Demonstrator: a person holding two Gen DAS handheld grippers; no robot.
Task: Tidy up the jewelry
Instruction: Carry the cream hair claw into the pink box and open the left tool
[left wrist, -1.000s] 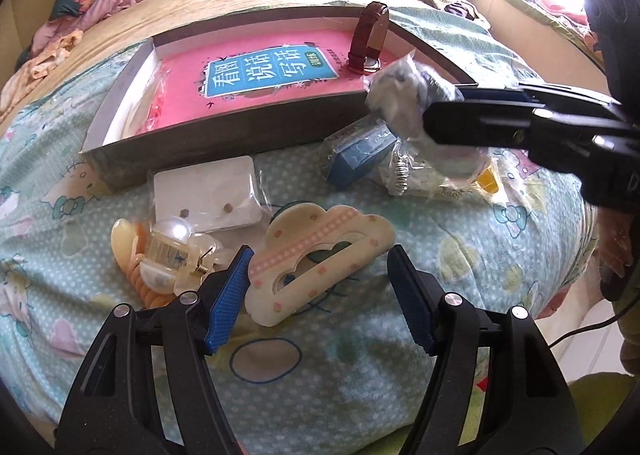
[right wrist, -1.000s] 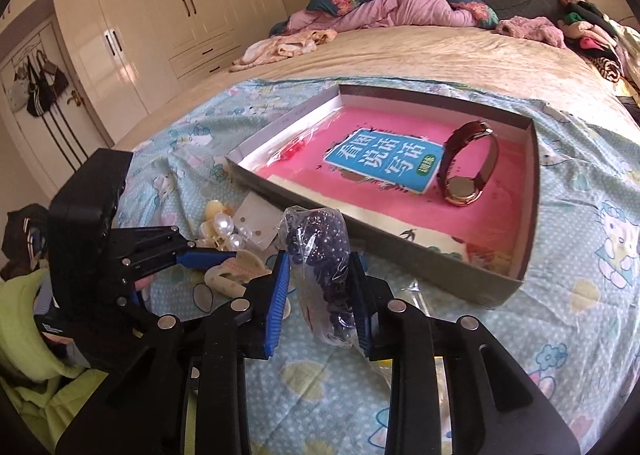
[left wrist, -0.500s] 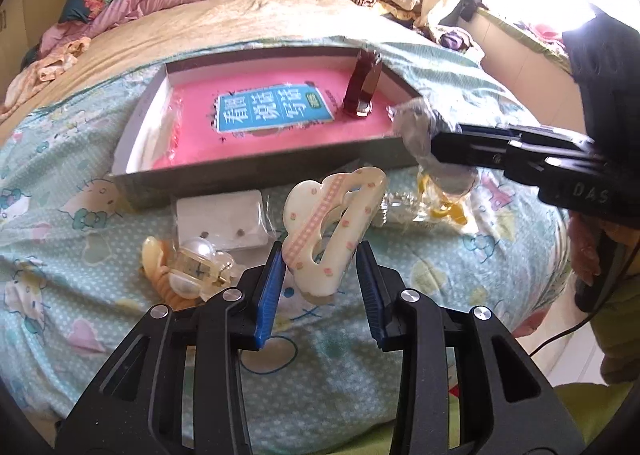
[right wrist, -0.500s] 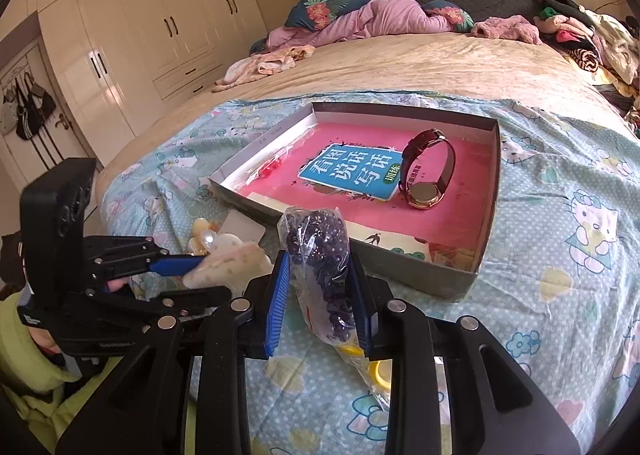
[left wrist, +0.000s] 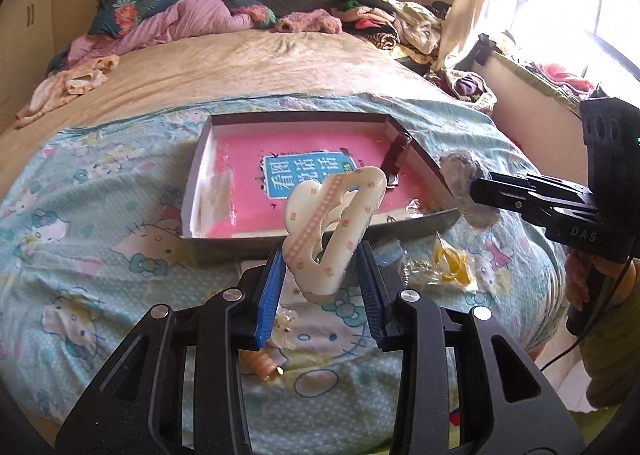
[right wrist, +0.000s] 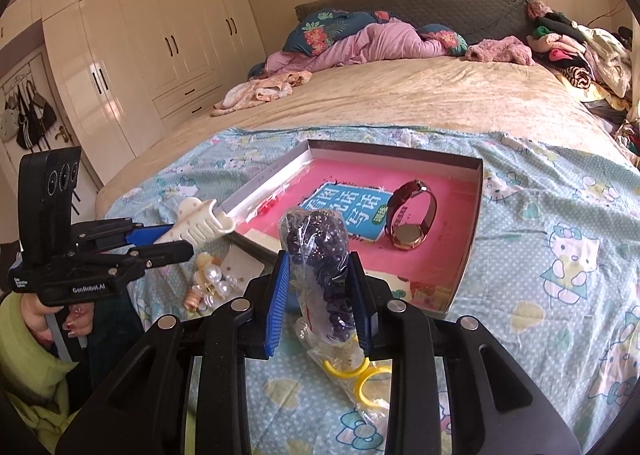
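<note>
While both loads hang clear of the bedspread, I want to carry them over the near wall of the shallow grey cardboard box with the pink book inside before letting go, keeping them high enough not to snag that wall.

My left gripper has just been closing, and its blue pads are now clamped on the lower end of the cream cloud-shaped plastic hair claw with pink dots; the claw stands up and leans away from the jaws, its top overlapping the box's near edge in the left wrist view. I would set it down flat, well apart from the brown-strapped wristwatch lying on the book towards the box's right side.

My right gripper is closed on a clear plastic bag of dark purple beads, pinched around its middle, with the bag's top poking above the pads and its tail drooping below. I judge a low, gentle drop best.
</note>
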